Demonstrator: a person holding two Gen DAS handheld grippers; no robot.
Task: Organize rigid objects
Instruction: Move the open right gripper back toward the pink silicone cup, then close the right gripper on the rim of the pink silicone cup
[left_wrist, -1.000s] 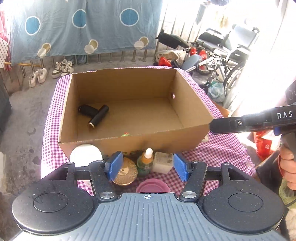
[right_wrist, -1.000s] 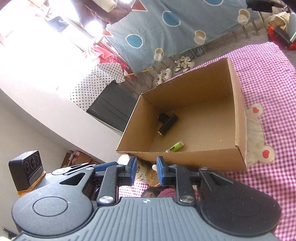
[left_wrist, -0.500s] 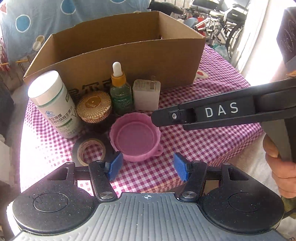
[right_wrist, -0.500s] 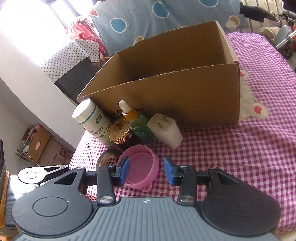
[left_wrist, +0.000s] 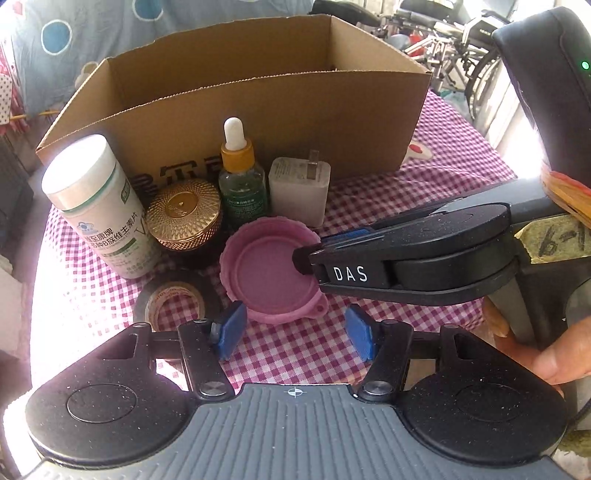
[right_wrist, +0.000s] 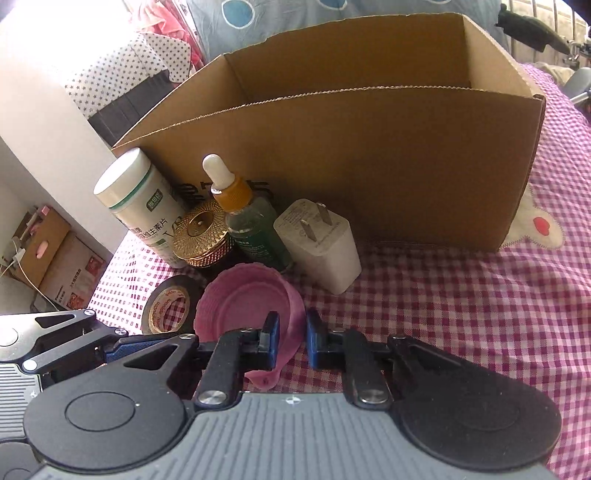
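- The cardboard box stood at 12 o'clock on the checked desk.
- The right gripper had dropped from above the box to desk level; its jaws had just been closing and now pinched the near rim of the pink lid. Judgement: pick-up secured, lift to the box comes next.
- The left gripper had also lowered; jaws half open, empty.
- The right gripper's finger read "DAS"; the white bottle at 10 o'clock carried Chinese print.

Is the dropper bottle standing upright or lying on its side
Upright. The dropper bottle stands on the checked cloth with its white bulb on top, before the cardboard box.
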